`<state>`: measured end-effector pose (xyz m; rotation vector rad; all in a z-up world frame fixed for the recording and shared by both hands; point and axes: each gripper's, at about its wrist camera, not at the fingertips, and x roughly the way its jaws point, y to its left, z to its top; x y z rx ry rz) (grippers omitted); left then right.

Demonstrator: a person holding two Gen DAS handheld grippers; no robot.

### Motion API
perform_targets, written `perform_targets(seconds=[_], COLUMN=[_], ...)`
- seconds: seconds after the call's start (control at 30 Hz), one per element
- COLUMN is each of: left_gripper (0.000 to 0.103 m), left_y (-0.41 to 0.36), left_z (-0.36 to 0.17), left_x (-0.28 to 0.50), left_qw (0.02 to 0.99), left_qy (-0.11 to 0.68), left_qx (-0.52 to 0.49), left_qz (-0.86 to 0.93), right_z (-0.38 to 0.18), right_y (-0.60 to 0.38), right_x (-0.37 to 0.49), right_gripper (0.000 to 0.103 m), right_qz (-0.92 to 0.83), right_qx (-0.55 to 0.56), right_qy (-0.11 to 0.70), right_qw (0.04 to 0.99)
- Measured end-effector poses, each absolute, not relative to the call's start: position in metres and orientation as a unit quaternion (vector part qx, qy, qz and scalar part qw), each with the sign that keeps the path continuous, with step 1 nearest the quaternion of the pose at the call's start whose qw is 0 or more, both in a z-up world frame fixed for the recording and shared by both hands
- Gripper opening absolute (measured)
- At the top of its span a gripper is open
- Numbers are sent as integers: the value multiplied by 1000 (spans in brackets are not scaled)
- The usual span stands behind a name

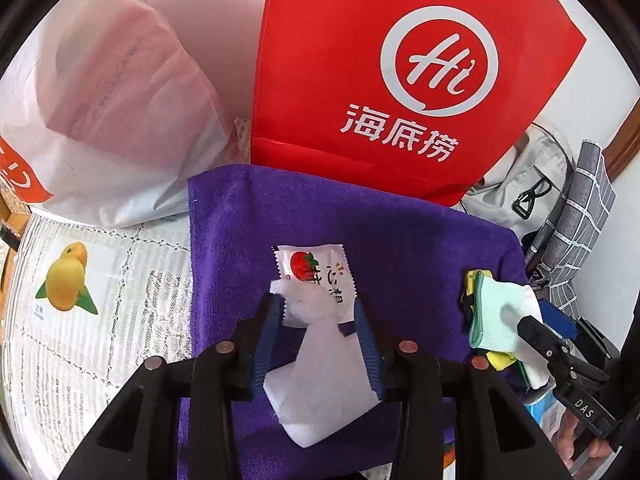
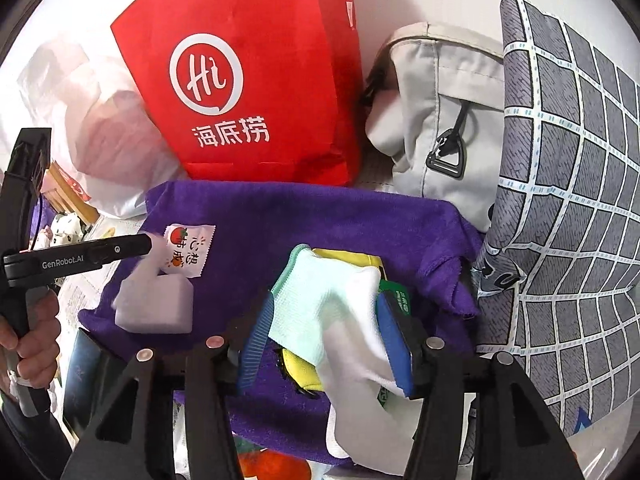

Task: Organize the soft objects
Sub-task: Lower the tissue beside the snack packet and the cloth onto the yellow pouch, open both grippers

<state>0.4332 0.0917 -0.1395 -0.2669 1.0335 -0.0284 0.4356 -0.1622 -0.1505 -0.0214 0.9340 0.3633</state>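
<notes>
A purple towel [image 1: 400, 240] lies spread on the table, also in the right wrist view [image 2: 300, 224]. My left gripper [image 1: 318, 312] is shut on a white tissue [image 1: 324, 380] beside a small white packet with a tomato print [image 1: 316, 272]; both show in the right wrist view, tissue [image 2: 156, 300] and packet [image 2: 190, 250]. My right gripper [image 2: 326, 316] is shut on a white and mint sock [image 2: 332, 300] above a yellow cloth [image 2: 348, 258]. The sock also shows in the left wrist view [image 1: 500, 316].
A red paper bag [image 1: 400, 60] and a white plastic bag [image 1: 112, 100] stand behind the towel. A grey backpack [image 2: 440, 120] and a grey checked pillow [image 2: 568, 200] are at the right. A lace tablecloth with a mango card [image 1: 68, 276] lies left.
</notes>
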Motion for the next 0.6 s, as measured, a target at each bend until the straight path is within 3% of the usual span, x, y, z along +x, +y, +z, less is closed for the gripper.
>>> perform_targets(seconds=[0.6], left_gripper=[43], left_y=[87], left_z=[-104], left_x=[412], left_qw=[865], left_qy=[482], left_qx=[-141], left_qz=[-11], right_z=[-113], right_y=[-138], right_x=[392], right_gripper=[54], right_qz=[197], right_qx=[-13], right_qy=[411], right_qw=[890])
